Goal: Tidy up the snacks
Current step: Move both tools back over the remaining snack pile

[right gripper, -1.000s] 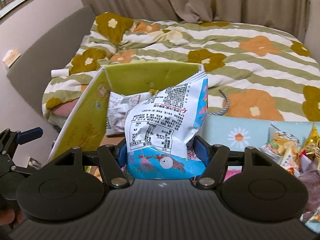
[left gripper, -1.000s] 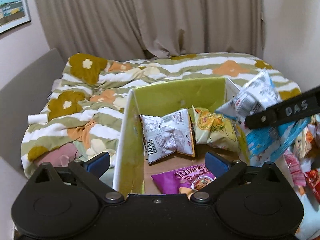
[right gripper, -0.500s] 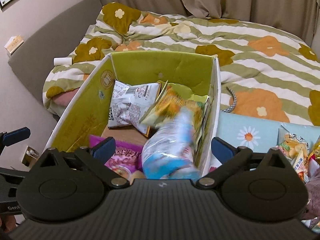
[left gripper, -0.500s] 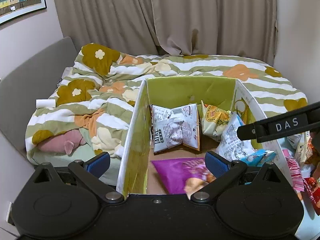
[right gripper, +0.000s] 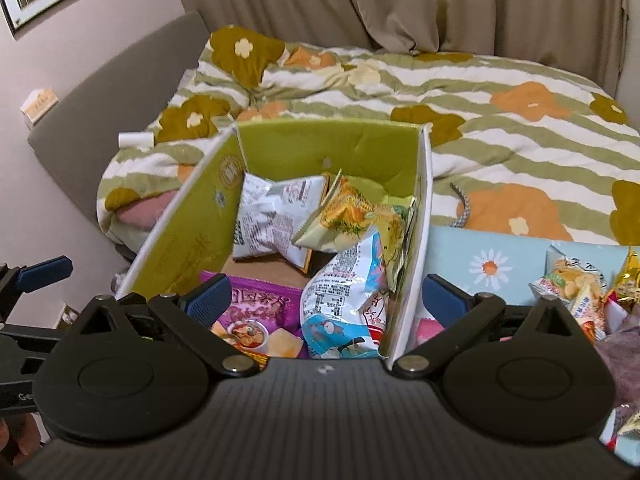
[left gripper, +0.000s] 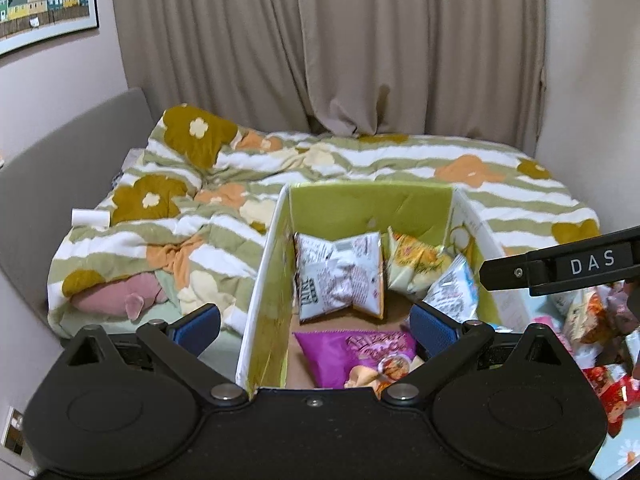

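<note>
Bedroom, green box (right gripper: 332,152) w/ snack bags, both grippers (right gripper: 326,300) empty, spread

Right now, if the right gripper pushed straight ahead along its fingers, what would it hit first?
Probably the blue-and-white snack bag lying in the green box, just ahead of the open right gripper. Depth is hard to judge.

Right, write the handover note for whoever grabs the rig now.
Left gripper: jaws open, empty, at the near edge of the box.
Right gripper: jaws open, empty, above the box.
Done: four bags in the box: white bag, yellow bag, purple bag, blue-and-white bag.
Left: loose snacks on the blue daisy cloth, right of the box.
</note>
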A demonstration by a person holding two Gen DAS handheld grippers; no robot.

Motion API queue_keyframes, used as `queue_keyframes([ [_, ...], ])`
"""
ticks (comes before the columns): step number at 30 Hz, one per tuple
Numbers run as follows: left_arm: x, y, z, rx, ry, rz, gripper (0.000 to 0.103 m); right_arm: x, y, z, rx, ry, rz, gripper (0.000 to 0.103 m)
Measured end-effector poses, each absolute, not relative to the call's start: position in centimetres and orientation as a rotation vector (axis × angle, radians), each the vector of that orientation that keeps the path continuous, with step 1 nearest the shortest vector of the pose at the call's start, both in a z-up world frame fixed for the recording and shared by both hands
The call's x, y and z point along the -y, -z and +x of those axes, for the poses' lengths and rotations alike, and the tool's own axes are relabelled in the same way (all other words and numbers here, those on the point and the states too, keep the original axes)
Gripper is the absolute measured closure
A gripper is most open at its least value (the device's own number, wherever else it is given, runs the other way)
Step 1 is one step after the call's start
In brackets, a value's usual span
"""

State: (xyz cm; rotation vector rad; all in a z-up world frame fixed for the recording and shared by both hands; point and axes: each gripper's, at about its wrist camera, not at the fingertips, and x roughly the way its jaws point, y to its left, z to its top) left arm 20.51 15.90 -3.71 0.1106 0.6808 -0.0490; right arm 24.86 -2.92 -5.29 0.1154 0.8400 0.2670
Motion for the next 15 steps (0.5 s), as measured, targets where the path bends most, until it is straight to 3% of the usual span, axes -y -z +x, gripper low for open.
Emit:
queue_keyframes([
  [15, -11.4, 0.8, 17.7, -0.594, 0.316, 0.102, 0.001, 10.4, 0.1, 15.5, -0.674, -0.019, 0.191, 0.000],
])
